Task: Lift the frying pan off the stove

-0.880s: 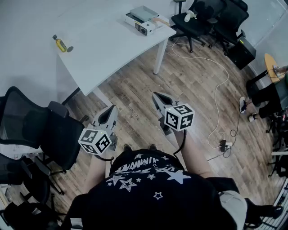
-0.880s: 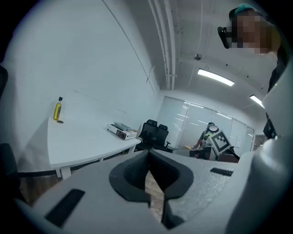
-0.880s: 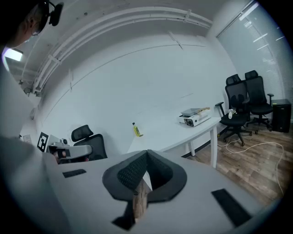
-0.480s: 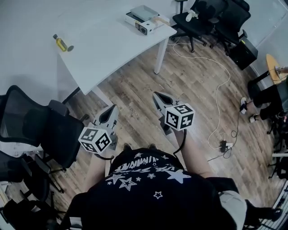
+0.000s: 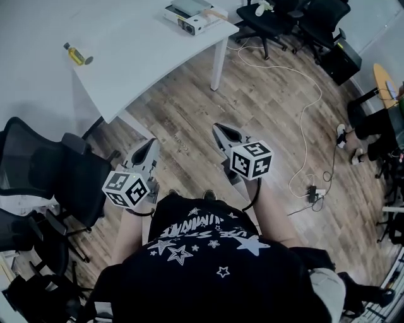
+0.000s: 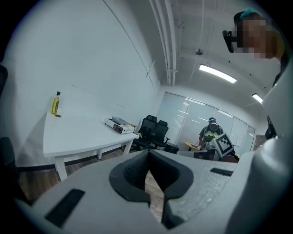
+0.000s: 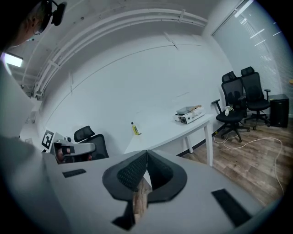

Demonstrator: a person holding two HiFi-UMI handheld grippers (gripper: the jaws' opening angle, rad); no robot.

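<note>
Head view: I hold both grippers low in the frame, over the wood floor (image 5: pixel 189 113), in front of my torso. Left gripper (image 5: pixel 150 142) sits at centre left, right gripper (image 5: pixel 218 129) just right of centre, well apart from each other, both pointing toward the top of the frame.

Left gripper view: jaws pressed together at the tips (image 6: pixel 148 153), nothing between them; only a sliver of floor shows through the notch behind the pads.
Right gripper view: same, jaws together (image 7: pixel 146 153), empty, floor visible in the notch.

Frying pan (image 5: pixel 187 6): at the top edge of the head view, flat and grey with a light handle, resting on the white tabletop stove (image 5: pixel 194 24). The stove stands near the far right corner of the white table (image 5: pixel 145 60). Both grippers are well apart from it, with open floor between. The pan also shows in the left gripper view (image 6: pixel 119 120) and the right gripper view (image 7: pixel 187 110), small, on the stove.

1 yellow bottle (image 5: pixel 74 54) stands upright at the table's left side, well apart from the stove.

Black office chairs (image 5: pixel 53 180) fill the left edge; a white cable (image 5: pixel 308 120) trails across the floor on the right.
</note>
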